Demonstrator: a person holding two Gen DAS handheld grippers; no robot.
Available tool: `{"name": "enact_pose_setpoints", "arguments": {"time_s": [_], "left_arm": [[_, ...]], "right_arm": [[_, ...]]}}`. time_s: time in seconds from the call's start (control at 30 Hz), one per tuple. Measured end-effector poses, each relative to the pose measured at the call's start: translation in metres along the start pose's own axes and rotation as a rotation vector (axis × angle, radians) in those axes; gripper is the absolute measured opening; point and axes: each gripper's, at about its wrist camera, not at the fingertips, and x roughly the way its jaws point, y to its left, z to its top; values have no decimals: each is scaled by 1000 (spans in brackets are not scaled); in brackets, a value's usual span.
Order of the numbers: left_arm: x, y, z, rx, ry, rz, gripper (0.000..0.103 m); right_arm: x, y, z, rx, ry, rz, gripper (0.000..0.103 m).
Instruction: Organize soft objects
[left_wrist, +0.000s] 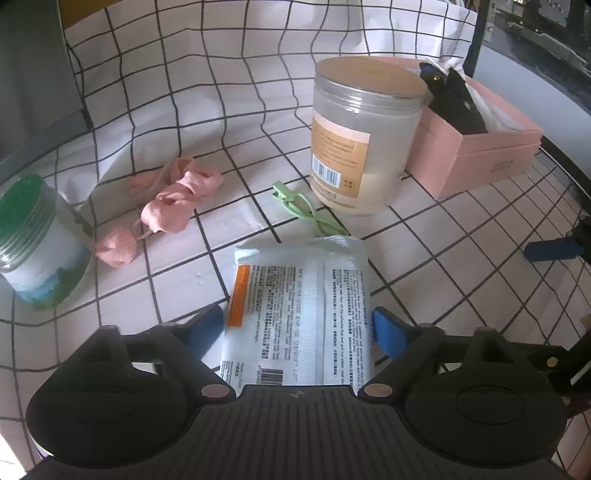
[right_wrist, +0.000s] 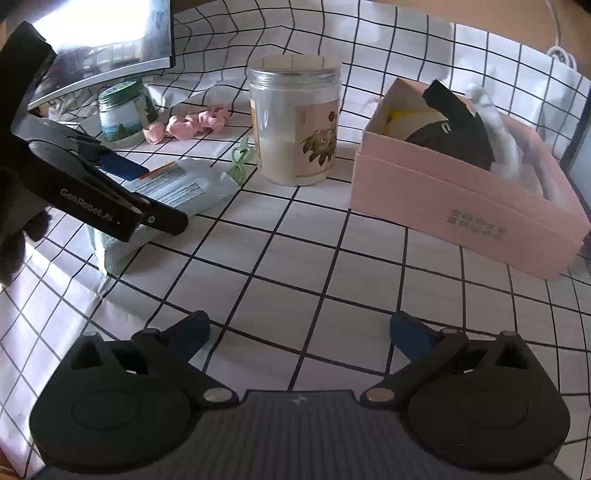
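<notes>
Between the blue pads of the left gripper (left_wrist: 299, 328) lies the wipes pack (left_wrist: 295, 314), flat on the checked counter (right_wrist: 280, 280), in front of the big jar (left_wrist: 364, 136) and well left of the pink box (right_wrist: 469, 206). Its jaws stand wide, one pad on each long side of the pack; the right pad looks to sit at the pack's edge, though whether it touches is hard to tell, and nothing is squeezed. The right gripper (right_wrist: 299, 332) hangs over bare cloth with its jaws spread wide and nothing between them. I judge the pack light and soft: a pillowy foil pouch that will dent under pressure and may slip on its glossy skin, so a hold across the middle of its width, well down on the sides, should serve best. It is white with dense small print, an orange strip along one side, a barcode at the near end and a crimped seal at the far end. Beyond it lie a pink scrunched cloth (left_wrist: 173, 206) and a green clip (left_wrist: 306, 210).
</notes>
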Motion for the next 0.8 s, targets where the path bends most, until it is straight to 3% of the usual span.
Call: {"name": "enact_pose_setpoints", "arguments": {"time_s": [0.17, 0.3, 0.43, 0.5, 0.63, 0.8], "left_arm": [[-7, 10, -7, -86, -21, -20, 82], [-23, 29, -18, -244, -27, -27, 81], [-52, 54, -33, -380, -88, 20, 81], [-68, 66, -41, -440, -119, 61, 81], [-93, 88, -57, -496, -155, 126, 81], [-113, 115, -83, -607, -176, 164, 81]], "right_arm": [[0, 6, 1, 38, 26, -33, 103], [3, 5, 3, 5, 23, -7, 103], [7, 16, 18, -61, 59, -4, 102], [4, 32, 28, -113, 19, 10, 99], [-2, 71, 65, -220, -96, 79, 90], [31, 106, 136, -211, -134, 151, 86]]}}
